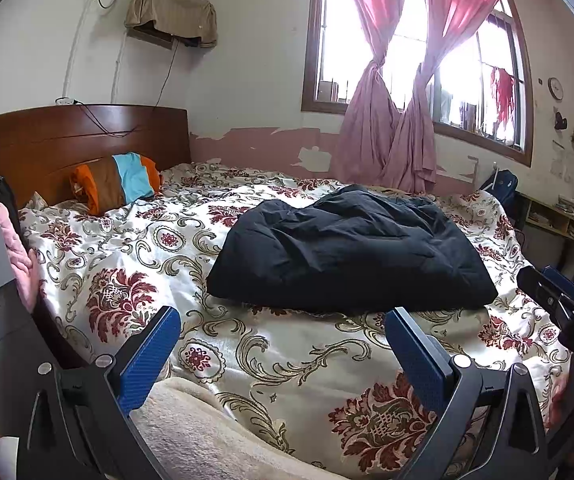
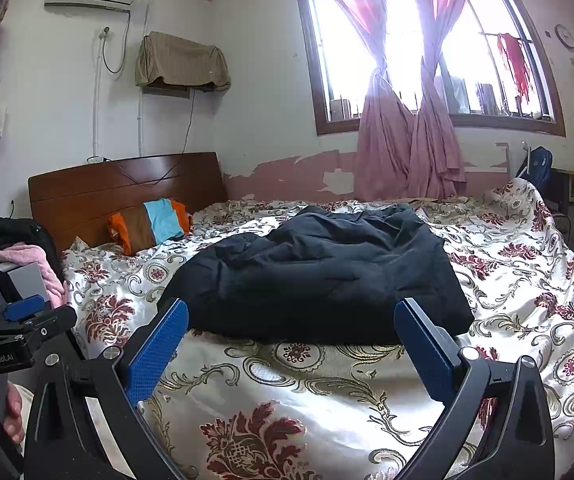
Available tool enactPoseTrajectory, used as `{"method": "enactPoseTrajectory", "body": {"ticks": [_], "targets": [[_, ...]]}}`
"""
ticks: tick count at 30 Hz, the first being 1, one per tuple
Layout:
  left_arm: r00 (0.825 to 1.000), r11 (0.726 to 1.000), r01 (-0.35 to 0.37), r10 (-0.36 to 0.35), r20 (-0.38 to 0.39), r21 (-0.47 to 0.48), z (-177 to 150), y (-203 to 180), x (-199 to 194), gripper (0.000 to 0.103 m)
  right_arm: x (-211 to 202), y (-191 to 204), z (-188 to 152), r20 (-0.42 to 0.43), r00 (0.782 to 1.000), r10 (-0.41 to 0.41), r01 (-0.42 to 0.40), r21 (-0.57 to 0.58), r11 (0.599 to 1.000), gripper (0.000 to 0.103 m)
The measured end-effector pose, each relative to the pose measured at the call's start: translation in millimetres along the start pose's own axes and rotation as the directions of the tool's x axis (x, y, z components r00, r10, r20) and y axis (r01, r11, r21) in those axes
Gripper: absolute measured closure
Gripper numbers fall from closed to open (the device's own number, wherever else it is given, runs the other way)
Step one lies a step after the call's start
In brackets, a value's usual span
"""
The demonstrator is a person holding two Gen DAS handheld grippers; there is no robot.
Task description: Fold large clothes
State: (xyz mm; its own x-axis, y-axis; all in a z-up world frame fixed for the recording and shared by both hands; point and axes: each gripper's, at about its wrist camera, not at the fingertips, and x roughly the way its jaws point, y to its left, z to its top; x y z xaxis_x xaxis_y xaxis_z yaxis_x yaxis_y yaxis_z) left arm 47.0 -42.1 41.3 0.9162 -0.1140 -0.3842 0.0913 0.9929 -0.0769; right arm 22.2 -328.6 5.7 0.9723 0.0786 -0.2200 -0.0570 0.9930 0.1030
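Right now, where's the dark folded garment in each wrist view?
Left wrist: the dark garment lies right of centre on the floral bedspread, beyond the open left gripper.
Right wrist: the same garment sits at centre, just past the open right gripper.
Shared landmark: the striped pillow against the headboard, left of the garment.
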Motion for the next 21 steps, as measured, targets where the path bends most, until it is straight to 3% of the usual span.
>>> {"method": "enactPoseTrajectory", "body": {"ticks": [10,21], "targets": [[0.996,0.998,-0.038,0.035,-0.08,-0.04,-5,2,15,0.0,0,5,-6,-0.018,1.0,-0.009,0.01,0.015,1.0,0.002],[0.997,0.998,-0.003,-0.002,-0.074,-0.063,-5,4,13,0.0,-1,9,-6,-0.022,1.0,-0.018,0.018,0.019,1.0,0.002]]}}
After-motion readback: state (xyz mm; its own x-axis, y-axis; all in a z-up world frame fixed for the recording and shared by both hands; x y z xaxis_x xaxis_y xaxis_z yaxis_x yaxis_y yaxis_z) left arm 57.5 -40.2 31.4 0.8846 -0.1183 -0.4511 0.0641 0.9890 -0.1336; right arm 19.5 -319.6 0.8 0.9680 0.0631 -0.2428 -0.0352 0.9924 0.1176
